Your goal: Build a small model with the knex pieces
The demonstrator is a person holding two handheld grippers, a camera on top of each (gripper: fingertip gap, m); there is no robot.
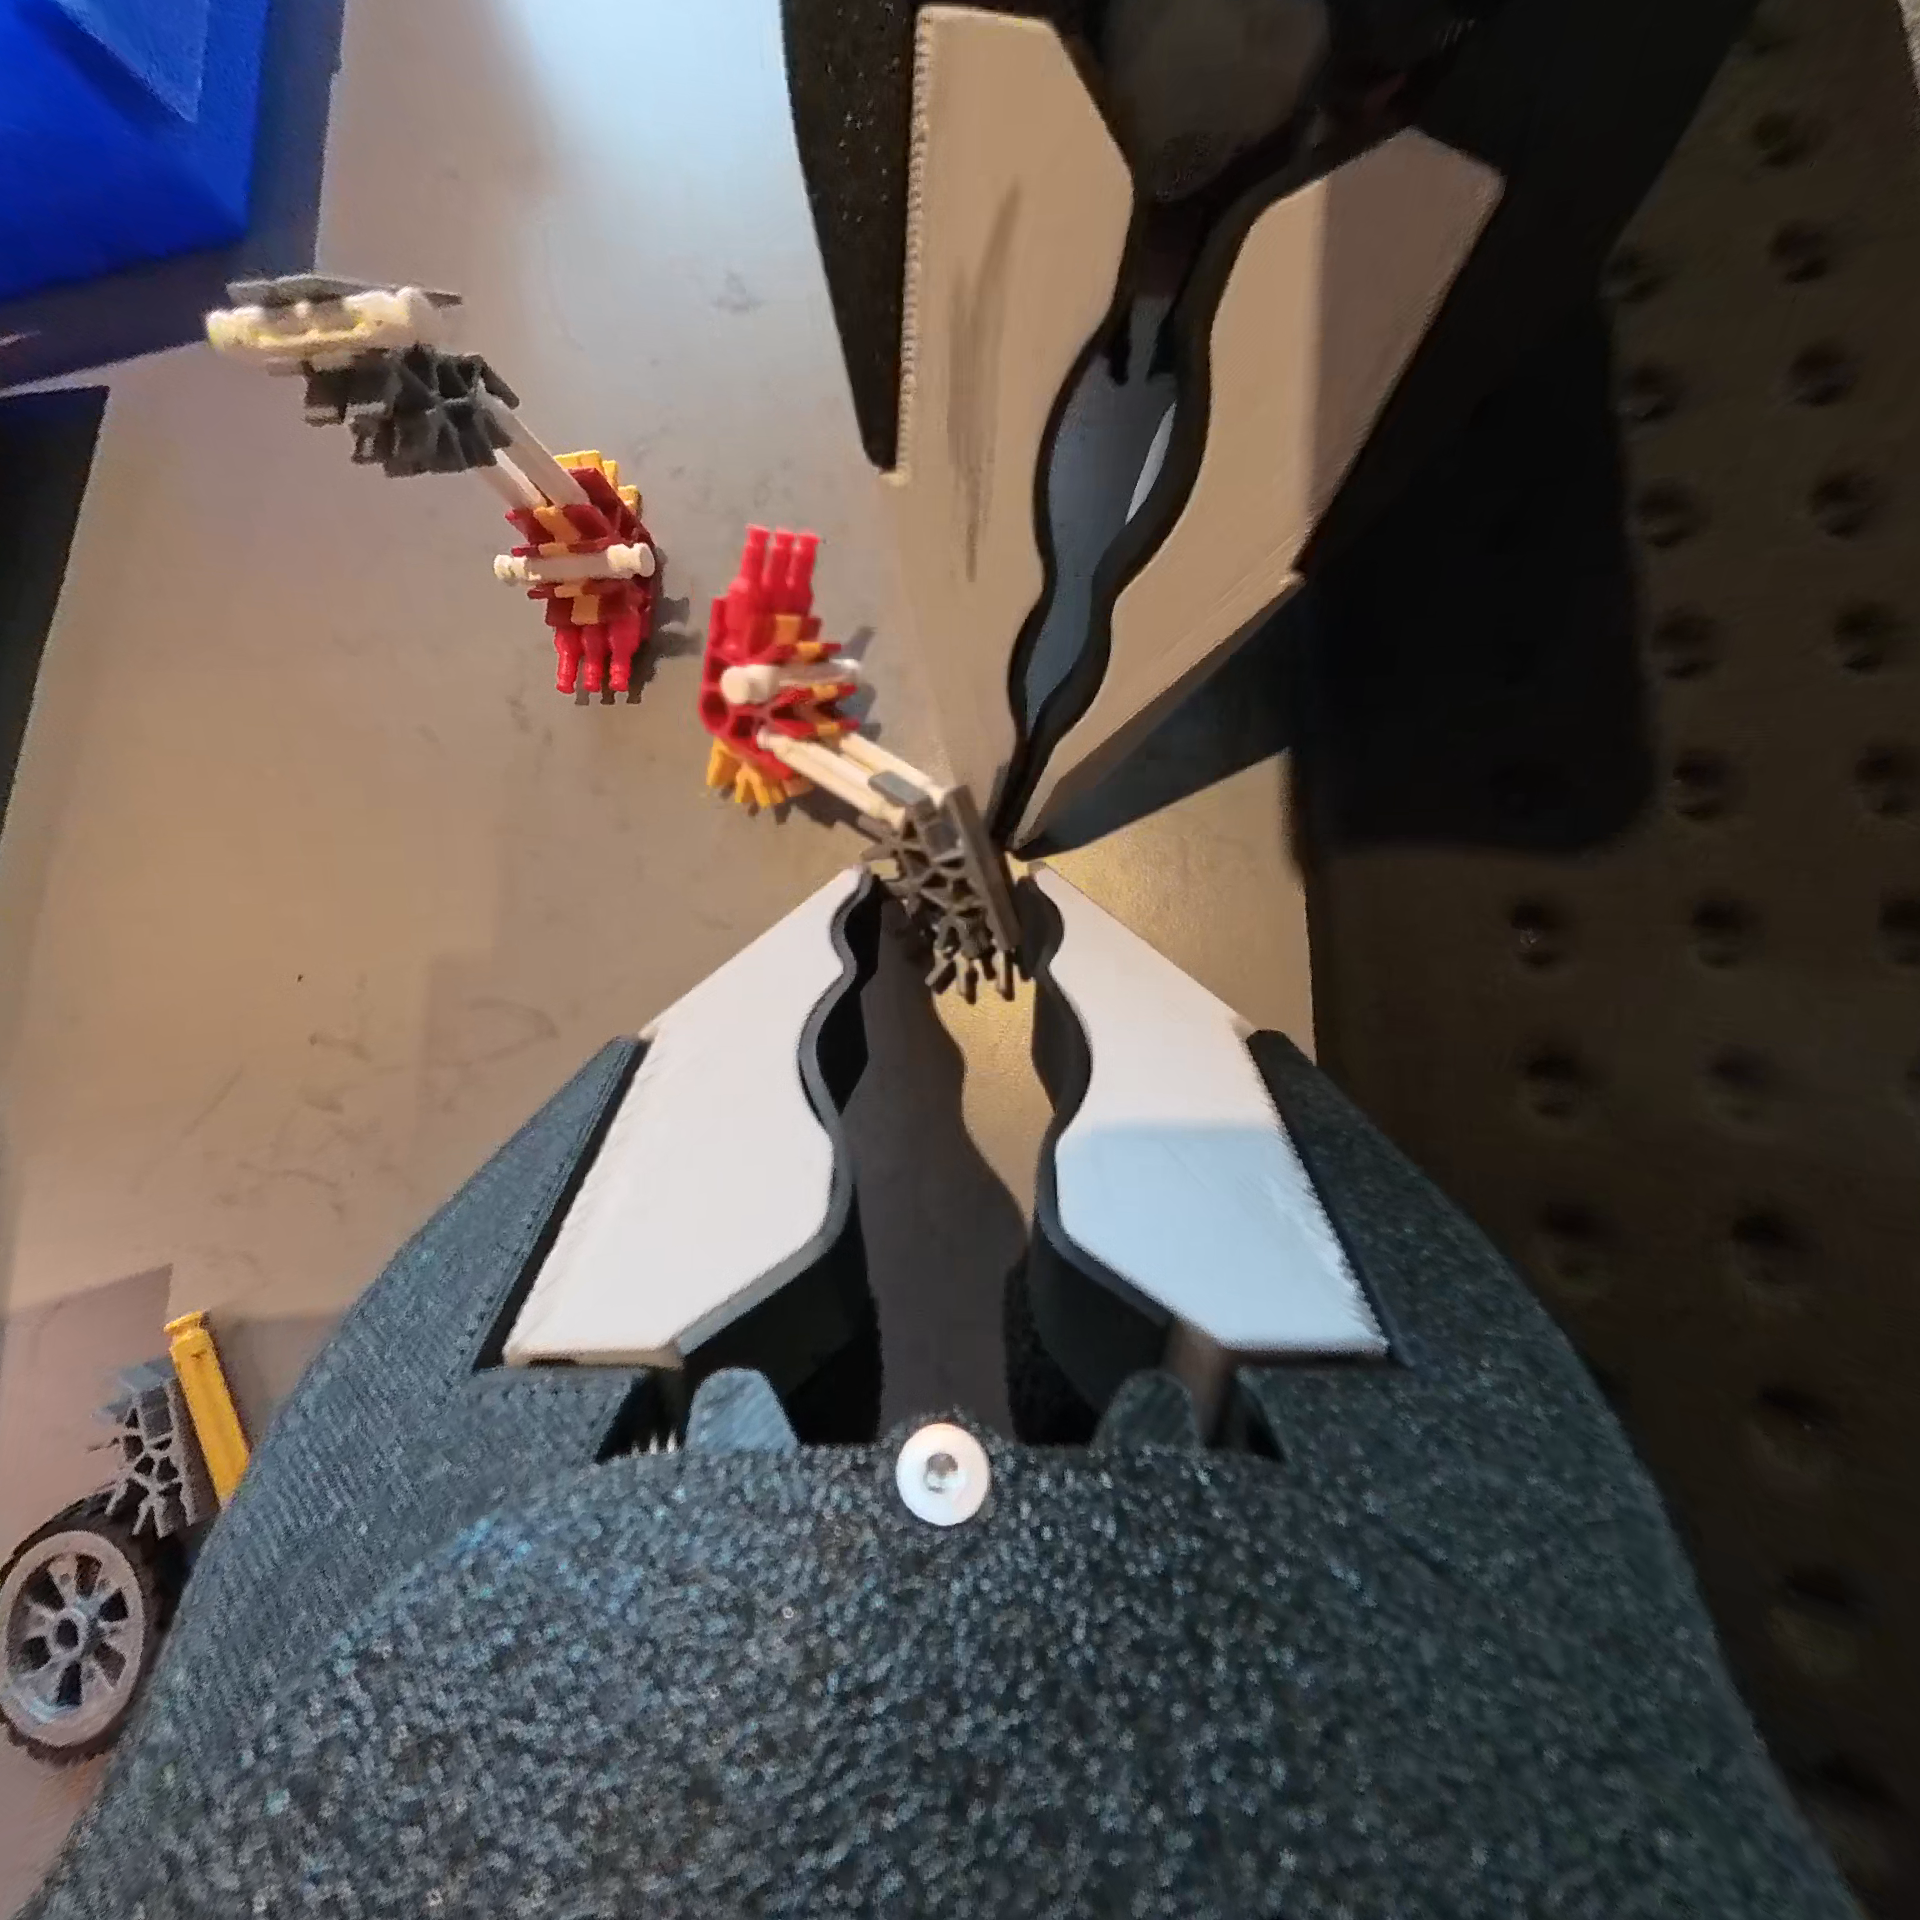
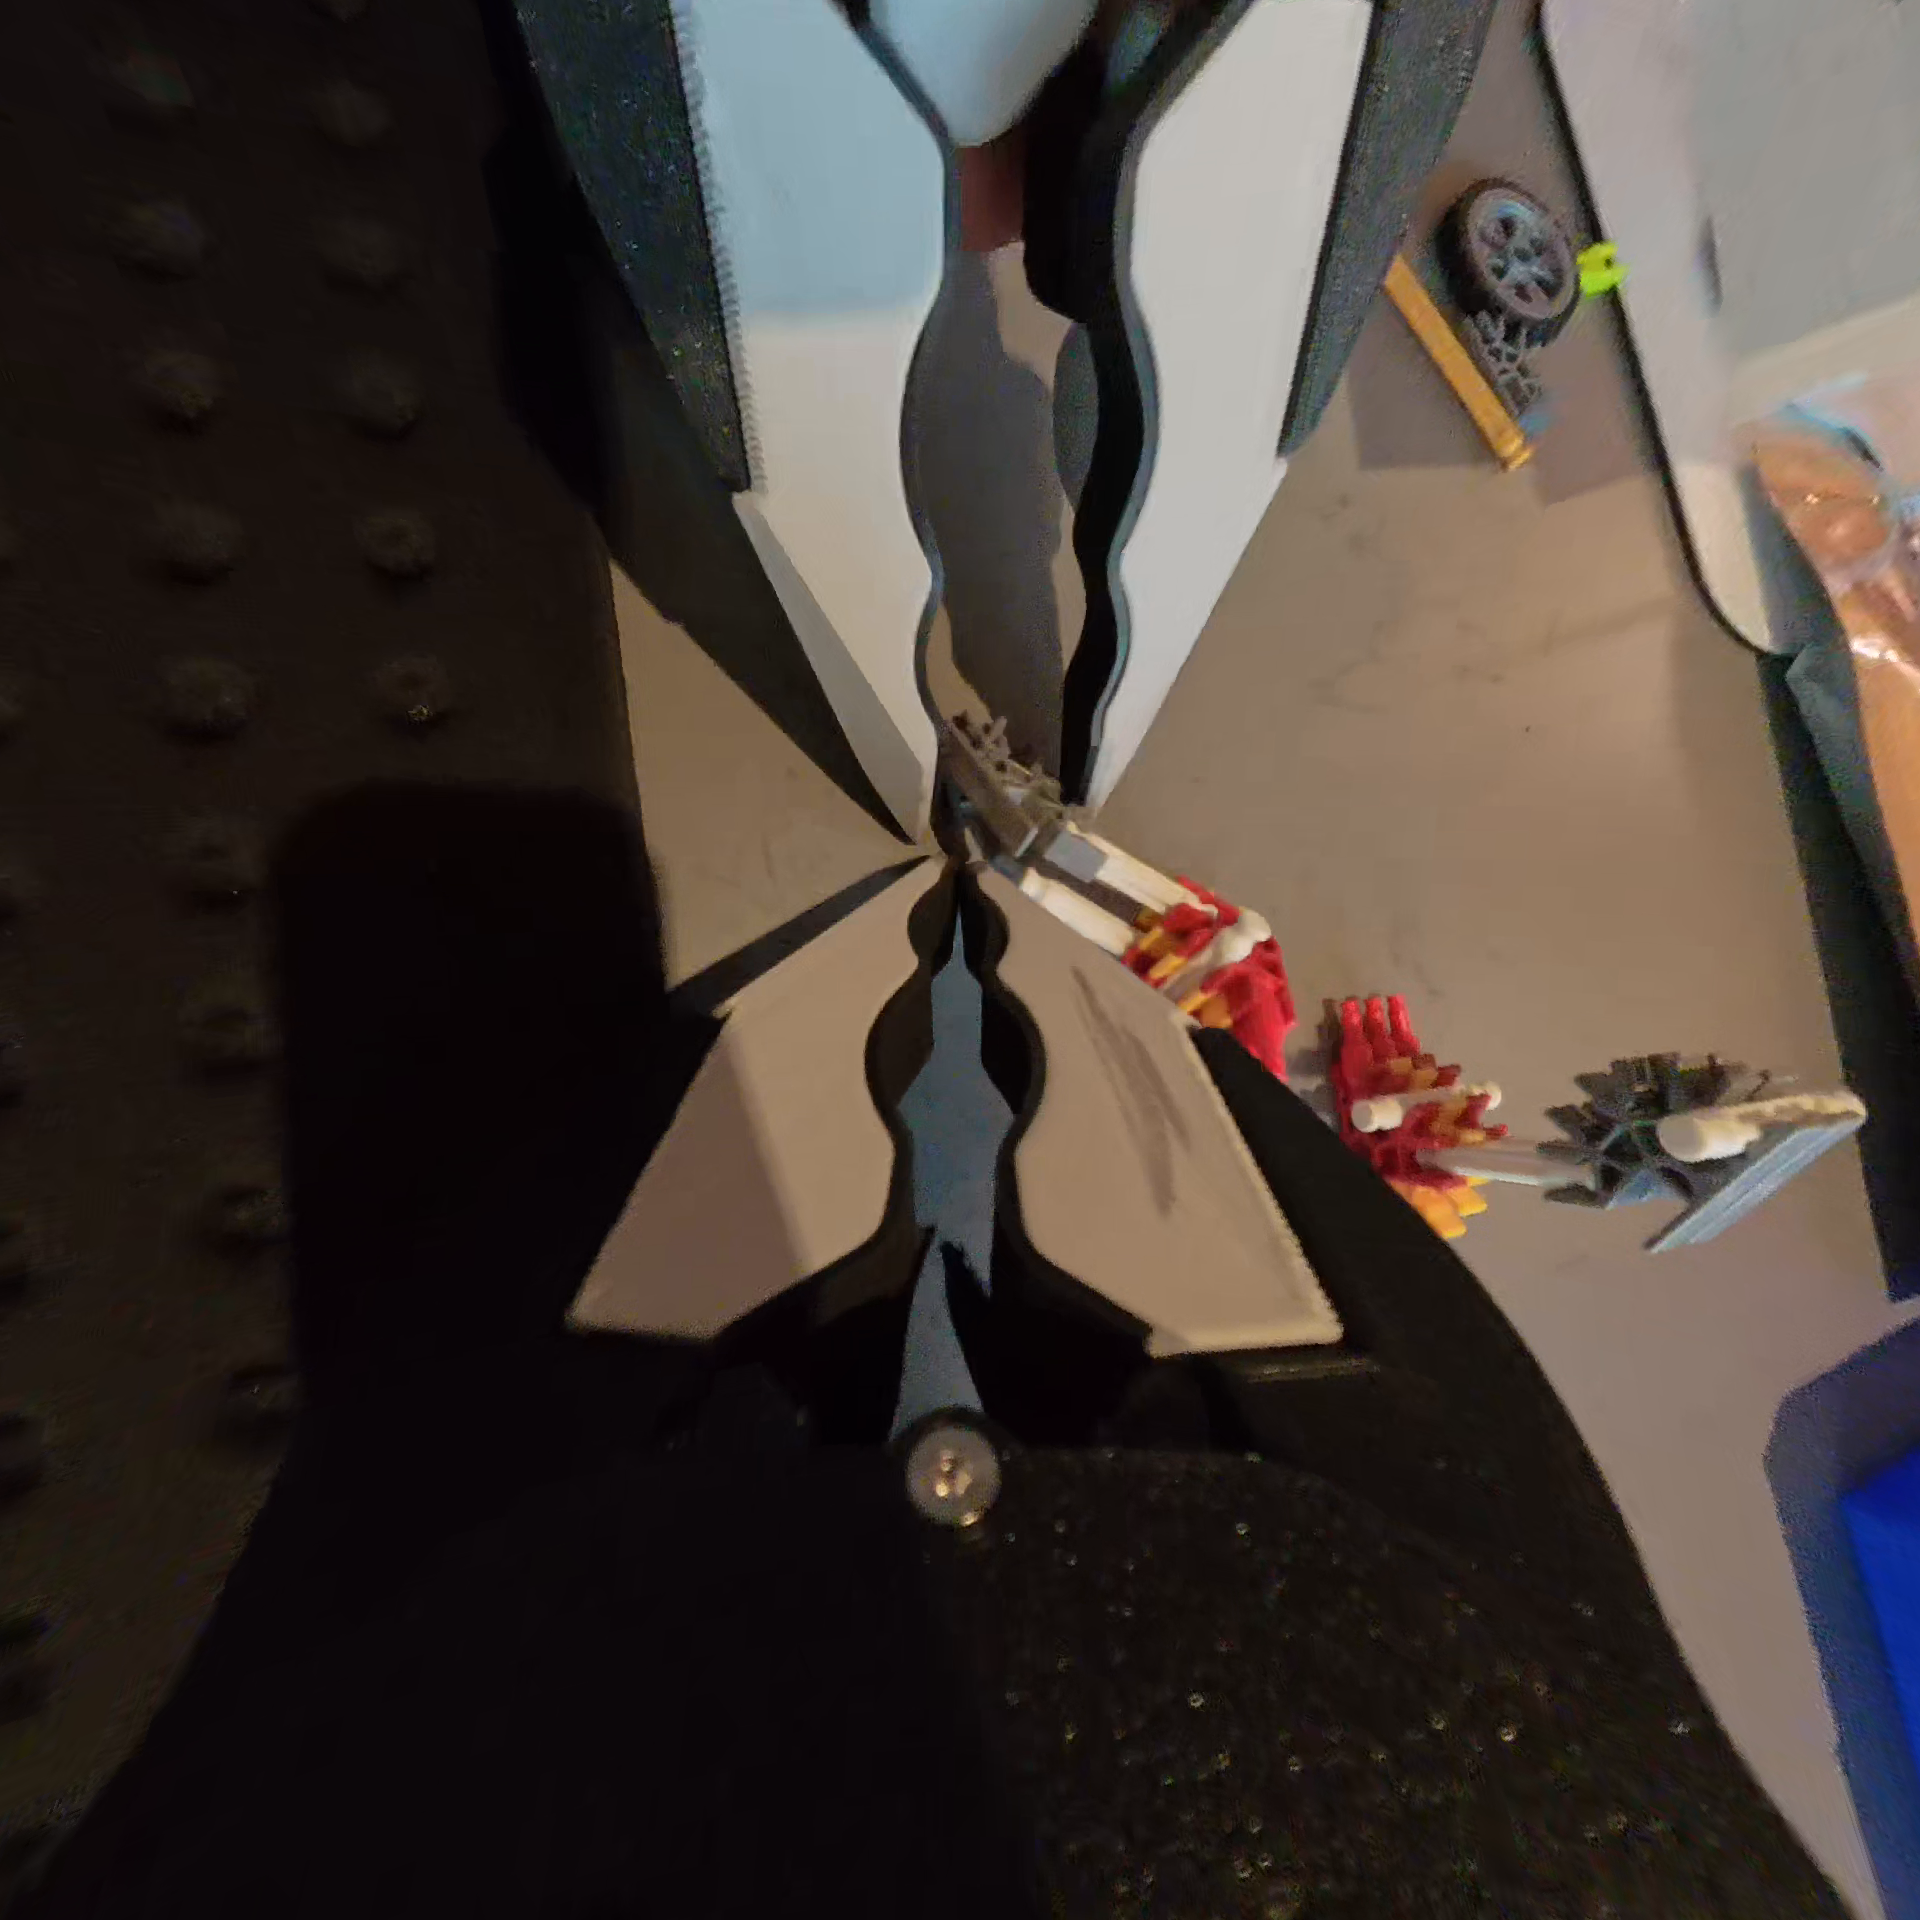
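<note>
**Left wrist view: two grippers meet at one grey connector**

In the left wrist view we see, closest to us, the left gripper [image 1: 951, 904] with its fingers clamped on a grey snowflake-shaped connector [image 1: 956, 914], which sits right between the fingertips. White rods [image 1: 847, 774] run from that connector up and left to a red and orange connector cluster [image 1: 769, 686], so the whole piece is one small assembly resting over the pale table [image 1: 312, 935]. Just beyond the connector, the right gripper [image 1: 1013, 836] comes in from the far side with its tips pressed together at the connector's edge; we cannot tell whether it pinches anything.

Farther left lies a second assembly [image 1: 468, 457]: a red and orange cluster, white rods, a dark grey connector and a pale flat piece at its far end, apart from the first one. At the lower left edge a grey wheel [image 1: 68, 1631] lies beside a yellow rod [image 1: 213, 1403]. A blue bin [image 1: 114, 135] fills the far left corner, and a dark studded mat [image 1: 1714, 935] borders the table on the right.

From the right wrist view we see the right gripper [image 2: 956, 878] nearest, tips together, touching the same grey connector [image 2: 997, 800] held by the left gripper [image 2: 1003, 774] opposite.
</note>
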